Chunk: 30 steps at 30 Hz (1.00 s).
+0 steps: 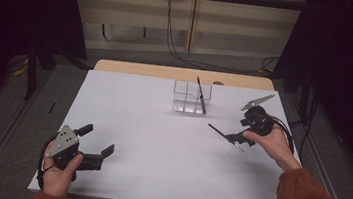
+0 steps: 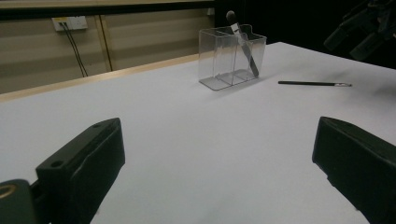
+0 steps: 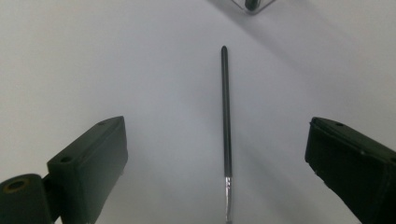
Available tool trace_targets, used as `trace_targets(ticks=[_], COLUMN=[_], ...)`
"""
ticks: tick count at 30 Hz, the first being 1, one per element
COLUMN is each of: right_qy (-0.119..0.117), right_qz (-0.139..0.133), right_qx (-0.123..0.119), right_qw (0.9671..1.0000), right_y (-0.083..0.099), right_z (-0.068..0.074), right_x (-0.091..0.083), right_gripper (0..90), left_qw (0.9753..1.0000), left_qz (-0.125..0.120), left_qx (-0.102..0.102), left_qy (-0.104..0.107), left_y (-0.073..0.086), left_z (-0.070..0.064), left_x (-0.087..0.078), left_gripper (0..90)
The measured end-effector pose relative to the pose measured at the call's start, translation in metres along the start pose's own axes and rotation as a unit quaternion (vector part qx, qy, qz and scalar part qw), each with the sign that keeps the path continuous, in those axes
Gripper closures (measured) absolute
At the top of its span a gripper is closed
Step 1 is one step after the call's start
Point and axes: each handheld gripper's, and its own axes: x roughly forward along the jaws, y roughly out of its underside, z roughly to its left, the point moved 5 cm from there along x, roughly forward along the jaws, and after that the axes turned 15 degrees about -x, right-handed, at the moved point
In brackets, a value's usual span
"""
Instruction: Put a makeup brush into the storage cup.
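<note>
— Claw on my right point(image 1: 234, 137) hangs over the thin brush point(image 3: 226, 126), jaws spread wide with nothing between them.

— Where's that brush exactly?

— Flat on the white table point(image 1: 159, 148), at about five o'clock from the clear holder point(image 1: 191, 97), which already has another brush point(image 1: 200, 95) leaning in it. Along my jaws it runs straight toward twelve.

— How will it handle?

— Light, stiff and slim, I'd guess, and likely to roll or slip. I'd pinch the dark handle near its middle, not the shiny metal end or the bristles.

— And your other claw?

— Left claw point(image 1: 96, 146) is spread too, holding nothing, resting low at seven o'clock on the table.
</note>
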Motion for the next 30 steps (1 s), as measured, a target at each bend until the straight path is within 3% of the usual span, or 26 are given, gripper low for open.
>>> trace_targets(ticks=[5, 12, 15, 24, 30], right_qy=[-0.003, -0.020, -0.026, -0.049, -0.051], right_qz=[0.050, 0.101, 0.117, 0.171, 0.196], right_qx=[-0.011, -0.023, -0.028, -0.032, -0.029], right_qw=[0.9987, 0.9944, 0.9924, 0.9835, 0.9788], right_y=[-0.004, -0.006, -0.007, 0.001, 0.005], right_z=[-0.003, -0.004, -0.004, -0.010, -0.011], right_x=[0.001, 0.008, 0.011, 0.026, 0.033], right_gripper=[10.8, 19.4, 27.7, 38.5, 47.6], left_qw=[1.0000, 1.0000, 1.0000, 1.0000, 1.0000], left_qz=[0.001, 0.001, 0.001, 0.002, 0.002], left_qx=[0.000, 0.000, -0.001, -0.002, -0.003], left_qy=[0.000, 0.001, 0.000, 0.000, 0.000], left_y=[0.000, 0.001, 0.001, 0.001, 0.001], left_z=[0.000, 0.000, 0.000, 0.000, 0.001], left_x=[0.000, 0.000, 0.000, 0.000, 0.000], left_gripper=[2.5, 2.5, 2.4, 2.1, 2.1])
